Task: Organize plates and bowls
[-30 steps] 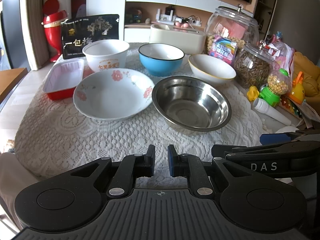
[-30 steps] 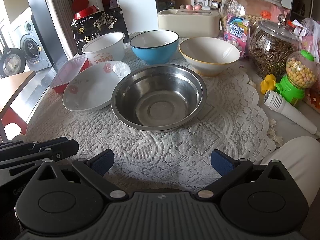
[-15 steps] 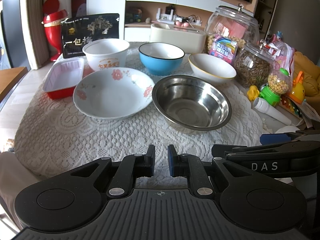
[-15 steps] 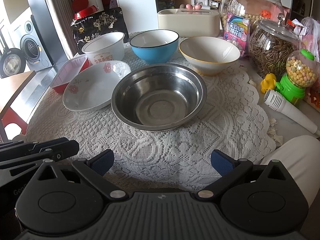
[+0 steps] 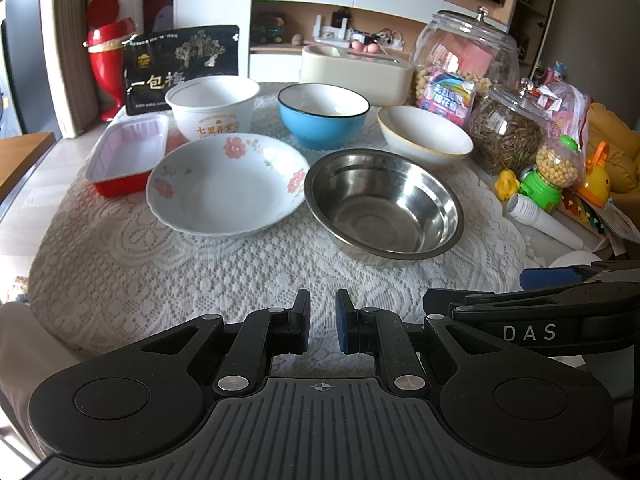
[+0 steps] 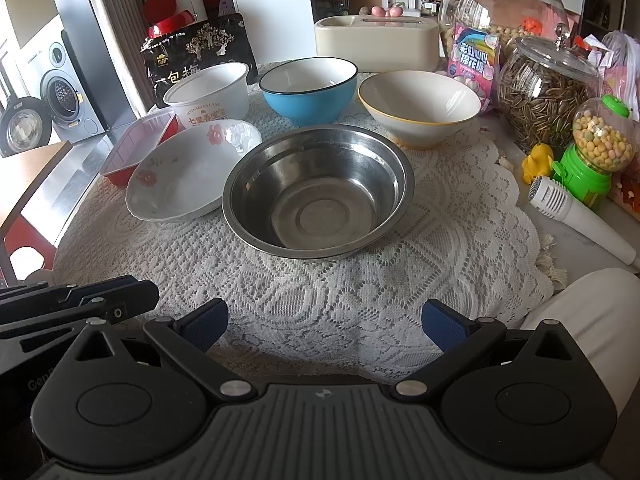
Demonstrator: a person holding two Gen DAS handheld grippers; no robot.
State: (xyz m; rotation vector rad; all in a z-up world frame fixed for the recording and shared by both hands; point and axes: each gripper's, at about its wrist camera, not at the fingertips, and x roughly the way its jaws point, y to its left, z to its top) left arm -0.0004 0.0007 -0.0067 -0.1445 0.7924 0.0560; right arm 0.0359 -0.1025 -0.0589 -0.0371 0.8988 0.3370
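We hold both tongs low over the near edge of the table (image 5: 24,216), which is covered by a white lace cloth (image 5: 168,276), and neither touches any dish. Our left tongs (image 5: 322,326) stand narrow, the two blue pads close together with only a slim gap and nothing between them. Our right tongs (image 6: 325,322) stand wide, the blue pads far apart above bare lace, also empty. In the left view the right tongs show at the right edge; in the right view the left tongs show at the lower left.

The dishes sit in two rows on the cloth. In front, the flowered plate (image 5: 224,190) lies on the left and the steel bowl (image 5: 384,204) just beside it on the right, their rims almost touching. Behind them, from left to right, stand the white paper bowl (image 5: 212,110) with red lettering, the blue bowl (image 5: 323,114) with a dark rim and white inside, and the cream bowl (image 5: 424,134) with a yellow rim. All are upright and empty, none stacked. A red tray (image 5: 128,152) with a white inside lies left of the flowered plate, near the paper bowl.

Behind the bowls stand a dark snack bag (image 5: 182,68) and a cream box (image 5: 356,74). On the right are two lidded glass jars, the seed jar (image 5: 506,130) in front, a green candy dispenser (image 5: 552,168), and a white toy microphone (image 5: 540,220) lying on the table.
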